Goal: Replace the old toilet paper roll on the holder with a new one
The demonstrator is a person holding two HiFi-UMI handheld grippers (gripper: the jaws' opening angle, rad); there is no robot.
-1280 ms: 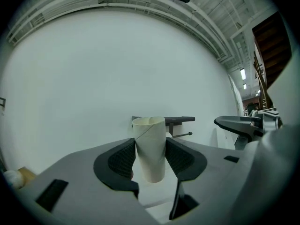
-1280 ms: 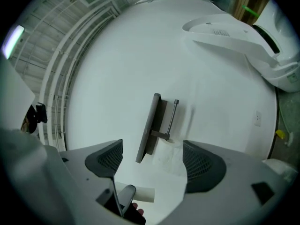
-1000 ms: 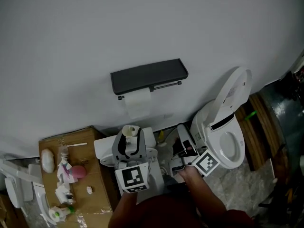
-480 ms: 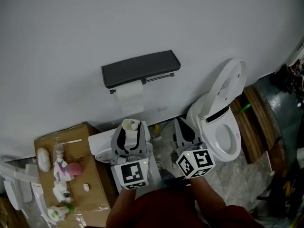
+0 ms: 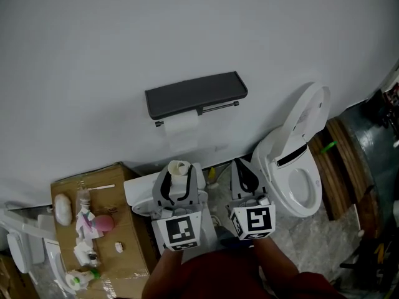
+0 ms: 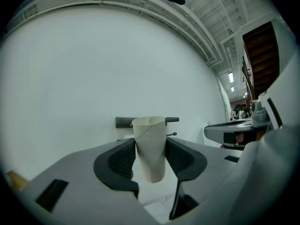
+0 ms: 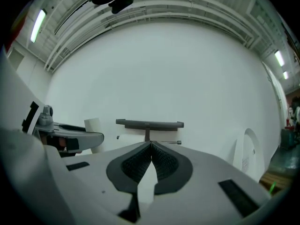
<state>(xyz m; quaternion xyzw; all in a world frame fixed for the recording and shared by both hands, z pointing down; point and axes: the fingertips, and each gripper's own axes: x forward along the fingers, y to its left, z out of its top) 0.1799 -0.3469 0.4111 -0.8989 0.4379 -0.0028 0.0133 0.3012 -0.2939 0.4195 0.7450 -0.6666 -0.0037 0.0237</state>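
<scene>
- Since a second ago my right gripper (image 7: 151, 149) has rolled upright beside the left one and clamped shut on nothing.
- My left gripper (image 5: 179, 178) pinches the cardboard tube (image 6: 150, 144), well short of the holder (image 5: 196, 95). The tube sits slightly tilted, so it could slip out.
- Paper (image 5: 181, 128) still hangs on the holder, and my closed right jaws might only knock its bar.

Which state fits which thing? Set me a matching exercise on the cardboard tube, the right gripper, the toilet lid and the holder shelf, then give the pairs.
Things:
1. cardboard tube
2. right gripper
3. toilet lid
4. holder shelf

States:
A. dark grey, fixed on the wall
B. shut, nothing between its jaws
C. clamped between the jaws of the left gripper
D. raised, seat uncovered

Pairs: 1-C; 2-B; 3-D; 4-A
</scene>
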